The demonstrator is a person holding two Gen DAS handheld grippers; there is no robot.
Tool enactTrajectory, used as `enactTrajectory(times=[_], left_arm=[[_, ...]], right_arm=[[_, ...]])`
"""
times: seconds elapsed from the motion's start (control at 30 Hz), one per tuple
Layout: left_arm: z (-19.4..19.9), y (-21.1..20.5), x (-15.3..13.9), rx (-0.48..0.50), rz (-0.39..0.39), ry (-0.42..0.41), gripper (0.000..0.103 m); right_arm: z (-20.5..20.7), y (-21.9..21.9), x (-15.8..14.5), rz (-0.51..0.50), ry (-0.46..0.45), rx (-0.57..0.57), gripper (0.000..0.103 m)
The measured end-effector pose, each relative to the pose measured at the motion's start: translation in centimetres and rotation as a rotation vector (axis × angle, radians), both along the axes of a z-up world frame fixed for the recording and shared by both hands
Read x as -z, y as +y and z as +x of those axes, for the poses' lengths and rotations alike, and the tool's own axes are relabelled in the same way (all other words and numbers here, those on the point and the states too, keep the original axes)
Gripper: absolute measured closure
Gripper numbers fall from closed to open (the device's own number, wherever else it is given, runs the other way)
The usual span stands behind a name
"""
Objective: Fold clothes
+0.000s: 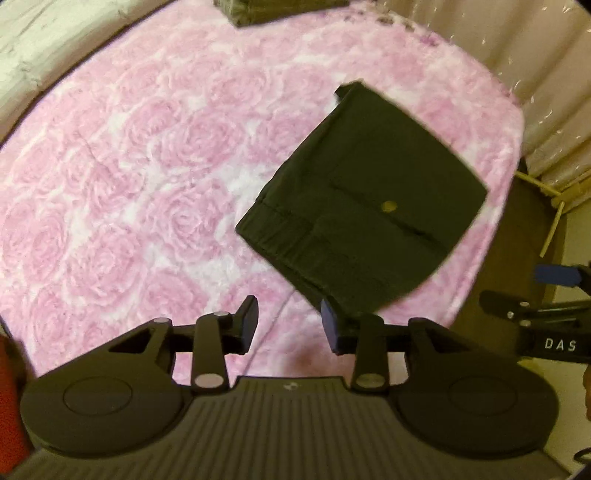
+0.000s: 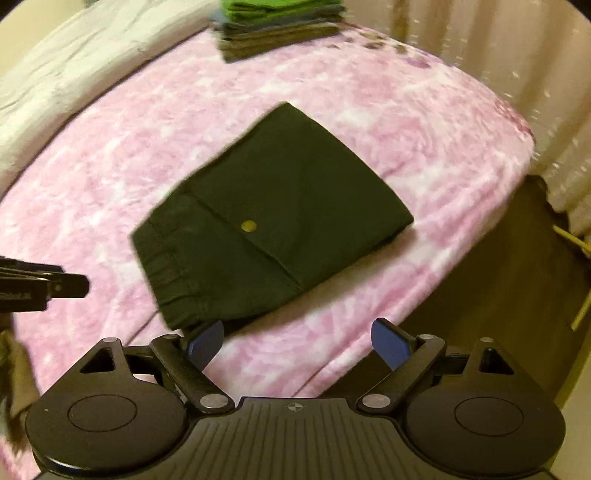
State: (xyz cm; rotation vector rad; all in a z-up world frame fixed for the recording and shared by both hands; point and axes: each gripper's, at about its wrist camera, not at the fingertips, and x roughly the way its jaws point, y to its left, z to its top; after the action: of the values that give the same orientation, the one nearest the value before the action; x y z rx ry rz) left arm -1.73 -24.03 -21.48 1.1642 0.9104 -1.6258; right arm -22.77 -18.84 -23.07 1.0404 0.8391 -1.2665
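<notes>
**poster1:** Looking at the surface first: it's a bed covered with a pink blanket in a fuzzy rose pattern. A white pillow or bedding runs along the far left edge. Pale curtains hang at the far right, and a dark wooden bit of furniture or floor shows below the bed's right edge. A stack of folded clothes sits at the far end of the bed, green on top, blue and grey-brown under it.

**poster2:** And the thing being folded?

**poster1:** It's a pair of dark shorts, already folded into a compact rectangle, lying flat on the blanket toward the near right part of the bed, well apart from the stack. Elastic waistband at the near-left end, a pocket flap with a brass snap button facing up. The long axis runs diagonally, from near left to far right, with the waistband end nearest the grippers.

**poster2:** Grippers holding anything?

**poster1:** Nope. The left gripper has its jaws spread with only blanket between them; its right blue pad sits just beside the near corner of the shorts, can't tell if it's touching. The right gripper is spread wide too, its left pad right at the waistband edge, nothing clamped. Both shots are a bit motion-blurred.
</notes>
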Motion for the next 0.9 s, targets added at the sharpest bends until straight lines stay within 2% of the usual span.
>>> enactTrajectory(times=[0.17,0.3,0.63,0.9], left_arm=[[-1.1,2.2,-4.2,-0.088,-0.068,0.007,0.063],[-1.6,4.4,-6.5,-0.17,-0.114,-0.007,0.061],[-4.9,9.7,-9.0,-0.298,-0.19,-0.002,0.059],[-6.4,12.6,-9.9,-0.365,-0.233,0.004,0.055]], right_arm=[[-1.1,0.9,-4.0,-0.028,-0.064,-0.087,0.013],[-1.7,1.8,-6.0,-0.047,-0.074,-0.146,0.013],[-5.0,3.1,-8.6,-0.085,-0.067,-0.232,0.013],[-6.6,3.2,-8.2,-0.054,-0.092,-0.25,0.013]])
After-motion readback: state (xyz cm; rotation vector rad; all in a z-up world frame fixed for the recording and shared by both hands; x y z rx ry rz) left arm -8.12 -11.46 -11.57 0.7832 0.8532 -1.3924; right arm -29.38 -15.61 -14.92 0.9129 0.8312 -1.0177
